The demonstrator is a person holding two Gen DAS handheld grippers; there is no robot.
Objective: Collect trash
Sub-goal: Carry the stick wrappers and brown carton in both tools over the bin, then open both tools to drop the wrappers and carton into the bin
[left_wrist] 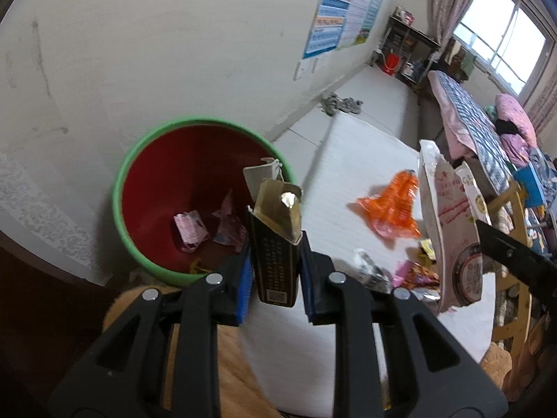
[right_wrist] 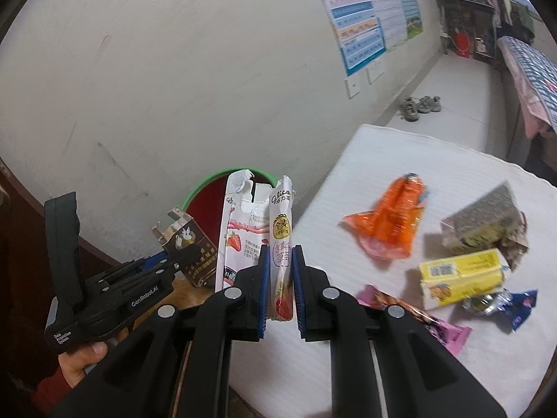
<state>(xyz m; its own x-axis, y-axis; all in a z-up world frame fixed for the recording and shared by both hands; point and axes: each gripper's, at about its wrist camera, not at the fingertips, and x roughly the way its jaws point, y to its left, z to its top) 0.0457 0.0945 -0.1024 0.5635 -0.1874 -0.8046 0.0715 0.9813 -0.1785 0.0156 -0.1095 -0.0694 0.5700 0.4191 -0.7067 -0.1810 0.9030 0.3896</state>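
A dark cigarette box with its gold-lined lid flipped up stands between the blue pads of my left gripper, which is shut on it just in front of the bin. The bin is red inside with a green rim and holds crumpled pink wrappers. My right gripper is shut on a flattened white strawberry snack box, held upright. The right wrist view also shows the left gripper with the cigarette box at lower left, and the bin behind them.
More trash lies on the white mat: an orange wrapper, a yellow box, a grey-topped carton, a pink wrapper and a blue candy wrapper. Shoes sit by the wall. A bed stands at right.
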